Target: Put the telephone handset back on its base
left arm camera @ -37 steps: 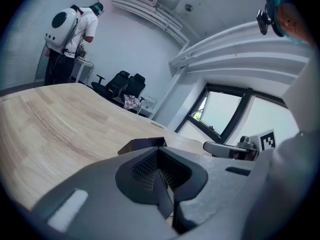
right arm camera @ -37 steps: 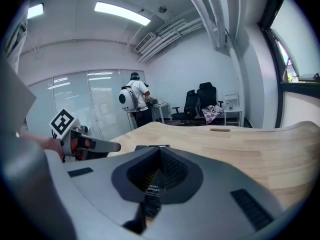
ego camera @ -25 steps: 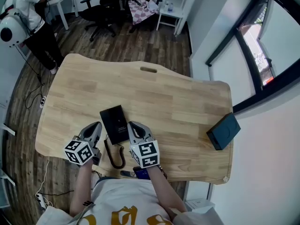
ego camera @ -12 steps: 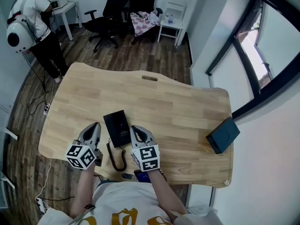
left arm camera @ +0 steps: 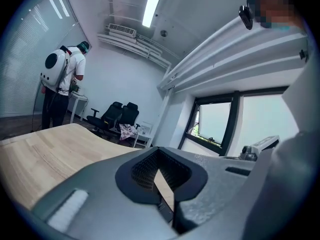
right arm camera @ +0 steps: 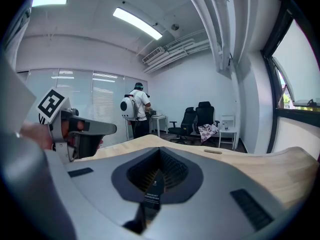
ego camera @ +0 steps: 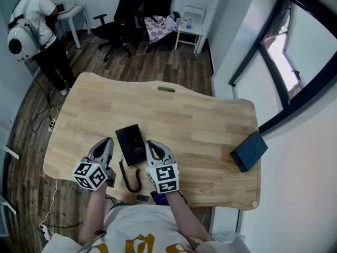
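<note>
A black telephone base (ego camera: pixel 132 144) lies flat on the wooden table (ego camera: pixel 174 115), near its front edge. Its black cord (ego camera: pixel 130 176) curls from the base toward me. A dark piece (ego camera: pixel 142 197) lies at the table's front edge; I cannot tell whether it is the handset. My left gripper (ego camera: pixel 107 143) rests just left of the base, and my right gripper (ego camera: pixel 150 145) just right of it. Both are shut with nothing held. In the right gripper view the closed jaws fill the lower half, and the left gripper (right arm camera: pixel 67 129) shows at the left.
A dark box (ego camera: pixel 249 151) sits at the table's right edge. A slot (ego camera: pixel 166 89) is cut near the far edge. Beyond the table are office chairs (ego camera: pixel 126 9), a white side table (ego camera: pixel 189 20) and a person (ego camera: pixel 37 20) with a white backpack.
The head view has shifted slightly. Both grippers stay on either side of the telephone base, hardly moved.
</note>
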